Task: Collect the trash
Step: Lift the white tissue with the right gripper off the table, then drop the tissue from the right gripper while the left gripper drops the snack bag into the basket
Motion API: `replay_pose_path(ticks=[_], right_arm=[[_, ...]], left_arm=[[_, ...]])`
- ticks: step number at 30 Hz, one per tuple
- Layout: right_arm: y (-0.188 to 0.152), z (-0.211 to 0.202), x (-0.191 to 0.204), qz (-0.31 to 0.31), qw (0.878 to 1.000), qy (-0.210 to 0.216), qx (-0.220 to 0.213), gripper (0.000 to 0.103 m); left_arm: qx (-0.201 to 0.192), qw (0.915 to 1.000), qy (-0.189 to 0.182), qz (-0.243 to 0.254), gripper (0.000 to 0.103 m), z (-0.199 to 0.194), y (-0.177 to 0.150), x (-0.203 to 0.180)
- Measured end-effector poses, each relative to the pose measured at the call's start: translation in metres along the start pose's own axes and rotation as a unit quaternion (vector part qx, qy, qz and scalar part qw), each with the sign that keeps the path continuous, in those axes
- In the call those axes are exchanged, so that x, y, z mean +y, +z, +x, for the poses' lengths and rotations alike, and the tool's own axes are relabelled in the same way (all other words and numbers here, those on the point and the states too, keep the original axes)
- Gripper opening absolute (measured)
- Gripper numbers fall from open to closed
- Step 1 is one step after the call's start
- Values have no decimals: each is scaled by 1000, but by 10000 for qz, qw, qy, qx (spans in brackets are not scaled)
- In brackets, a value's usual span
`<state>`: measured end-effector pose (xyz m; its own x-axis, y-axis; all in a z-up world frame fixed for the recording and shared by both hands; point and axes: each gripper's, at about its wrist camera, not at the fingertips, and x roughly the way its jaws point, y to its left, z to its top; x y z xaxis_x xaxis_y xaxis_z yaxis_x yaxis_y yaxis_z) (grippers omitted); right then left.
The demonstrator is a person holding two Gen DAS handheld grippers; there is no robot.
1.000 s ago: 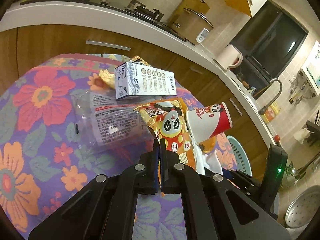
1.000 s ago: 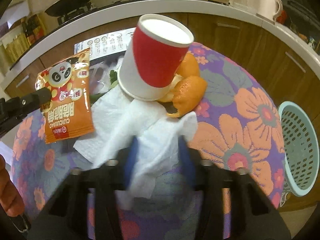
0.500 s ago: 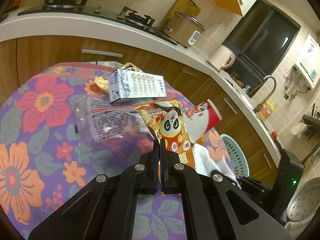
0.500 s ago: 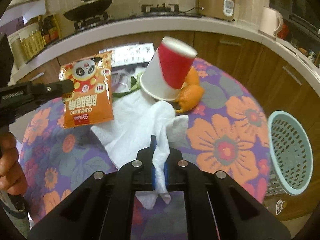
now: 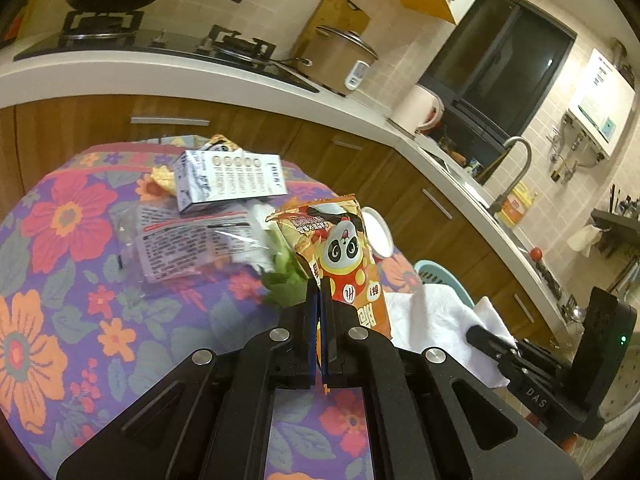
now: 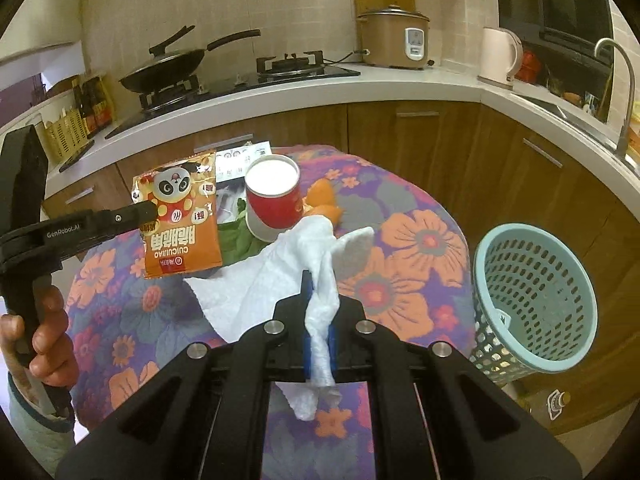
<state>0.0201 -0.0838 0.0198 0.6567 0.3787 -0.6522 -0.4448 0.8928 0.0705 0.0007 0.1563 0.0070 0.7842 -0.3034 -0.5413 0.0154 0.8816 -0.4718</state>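
We have the left tongs (image 5: 319,300) clamped on the snack bag (image 6: 180,216), the right tongs (image 6: 319,312) on the tissue (image 6: 280,276), both beside the empty basket (image 6: 532,296); cup (image 6: 272,196), peel (image 6: 324,204), box (image 5: 232,180) remain.

"CUICUIJIAO" printed in white across the orange panda snack bag (image 6: 180,216), above larger Chinese characters too stylised to make out. "GenRobot.AI" in pale letters along the black arm of the left gripper (image 6: 146,213), seen from the right wrist view. "DAS" stamped on the black body of the right gripper (image 5: 486,338), seen from the left wrist view. Rows of round icons and small print on the white box (image 5: 230,180), too small to read. Dense fine print on the clear plastic wrapper (image 5: 180,240), unreadable.
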Motion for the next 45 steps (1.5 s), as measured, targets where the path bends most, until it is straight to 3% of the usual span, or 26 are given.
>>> replay_pose_path(ticks=[3, 5, 7, 9, 10, 11, 14, 16, 21, 22, 23, 26, 28, 36, 45], right_arm=[[-7, 10, 0, -136, 9996, -98, 229, 4], [-10, 26, -3, -63, 9988, 79, 489, 6], [-13, 43, -4, 81, 9978, 126, 650, 14], [-15, 60, -4, 225, 9970, 113, 737, 41], [-15, 64, -4, 325, 9968, 128, 715, 73], [-16, 68, -6, 484, 9963, 235, 663, 83], [-16, 78, -7, 864, 9908, 650, 812, 83], [-19, 84, -4, 962, 9890, 647, 919, 83], [-34, 89, 27, 336, 9957, -81, 864, 82], [-36, 88, 34, 173, 9960, -178, 853, 76], [-36, 86, 38, 82, 9964, -222, 820, 55], [-38, 82, 40, -33, 9966, -355, 745, 21], [-39, 78, 37, 50, 9970, -273, 720, 8], [-32, 44, -3, 368, 9979, -447, 299, 5], [-28, 2, -113, 1235, 9870, -1013, -172, 5]], left_arm=[[17, 10000, -33, 43, 0, 2, -2, -4], [25, 10000, -37, 33, 0, 2, -3, -4], [51, 10000, -34, 8, 0, 3, -4, -2], [55, 10000, -3, -7, 0, 4, -5, 1], [52, 10000, 9, -19, 0, 3, -5, 3], [47, 10000, 13, -33, 0, 2, -4, 5], [14, 10000, 47, -68, 0, -1, -3, 11], [-15, 9999, 71, -98, 0, -3, -3, 16], [-28, 9999, 117, -112, 0, -3, -2, 21], [-19, 9999, 114, -100, 0, -2, -2, 20], [-11, 9999, 107, -92, 0, -1, -3, 19], [21, 10000, 72, -40, 0, 2, -4, 13], [44, 10000, 54, 29, 0, 5, -5, 5], [132, 9988, -112, 448, 0, 20, -8, -39], [321, 9935, -430, 1007, 0, 71, -3, -124]])
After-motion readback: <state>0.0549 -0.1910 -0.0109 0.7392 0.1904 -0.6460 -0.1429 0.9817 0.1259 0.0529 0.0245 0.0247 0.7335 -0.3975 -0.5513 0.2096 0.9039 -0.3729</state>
